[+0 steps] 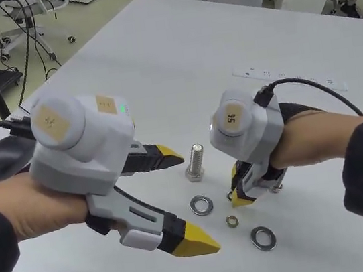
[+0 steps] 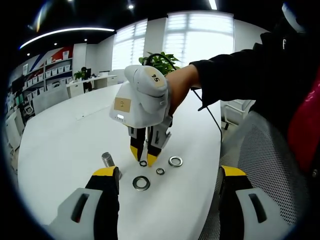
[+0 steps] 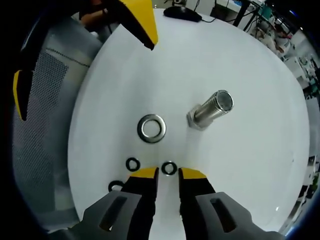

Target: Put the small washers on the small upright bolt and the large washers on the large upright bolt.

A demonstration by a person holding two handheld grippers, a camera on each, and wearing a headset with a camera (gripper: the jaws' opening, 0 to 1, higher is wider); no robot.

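A large steel bolt (image 1: 195,161) (image 3: 210,110) stands upright on the white table (image 1: 177,55). One large washer (image 1: 201,205) (image 3: 151,128) lies flat in front of the bolt, and another (image 1: 263,238) lies nearer the table's front. A small washer (image 1: 232,221) (image 3: 132,164) rests between them. My right gripper (image 1: 239,199) (image 3: 169,176) points straight down, its jaws a narrow gap apart. Another small washer (image 3: 169,167) (image 2: 143,163) lies on the table just at its tips. My left gripper (image 1: 197,200) (image 2: 167,172) hovers wide open to the left, holding nothing.
A black computer mouse (image 1: 5,157) lies at the table's left edge and a white strip (image 1: 288,77) lies further back. Chairs and desks stand beyond the table. The table's front edge is close behind the washers.
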